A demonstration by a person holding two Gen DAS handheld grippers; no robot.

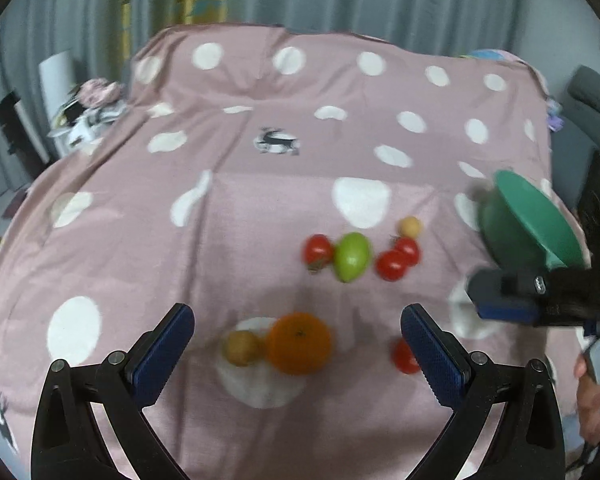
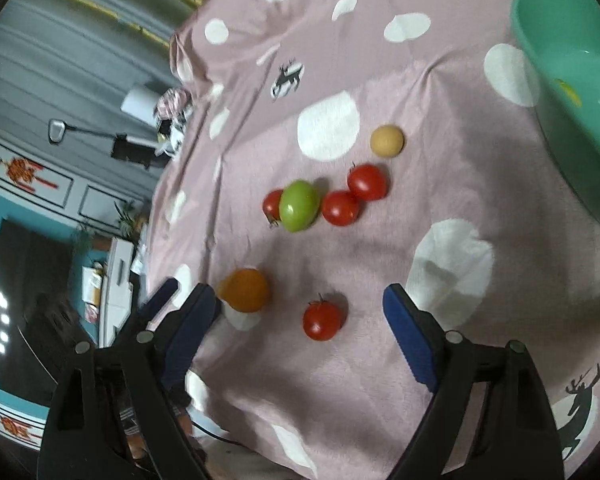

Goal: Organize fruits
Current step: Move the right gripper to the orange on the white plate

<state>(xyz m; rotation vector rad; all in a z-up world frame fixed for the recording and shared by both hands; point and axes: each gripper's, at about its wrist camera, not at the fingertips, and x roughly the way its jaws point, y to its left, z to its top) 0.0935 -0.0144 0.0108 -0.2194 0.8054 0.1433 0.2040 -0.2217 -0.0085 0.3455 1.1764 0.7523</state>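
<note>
Surface: a bed (image 1: 260, 200) under a pink spotted blanket carries all the fruit; no bench here.
Left tool (image 1: 298, 354): open, jaws spread wide and empty, angled down over the orange (image 1: 299, 342) and the small brown fruit (image 1: 242, 347) touching its left side.
Right tool (image 2: 300, 320): open and empty, jaws wide, aimed at the lone tomato (image 2: 322, 320) lying between its fingers in view but not pinched.
Basin (image 2: 572, 100): green, at the bed's right edge, tipped so its mouth faces the fruit; a small yellow piece shows inside.
Middle cluster: green fruit (image 2: 299, 206) touching a tomato behind it on its left, two more tomatoes (image 2: 354, 196) just to its right, a pale round fruit (image 2: 387, 141) near them toward the far edge.
Stage, as judged: sorting barely begun; nearly all the fruit lies loose on the blanket.
Risk, rolling: the blanket is soft and creased, so a nudged round fruit may roll toward the near edge and drop off.
Risk, bruising: a hard squeeze could split a tomato.
Risk, double contact: closing on the orange may push the brown fruit aside, since they touch.
Risk, collision: both tools work close together over the near edge and could knock each other.
Risk, basin: tilted near the edge, it could tip or slide if a fruit is dropped in hard.
</note>
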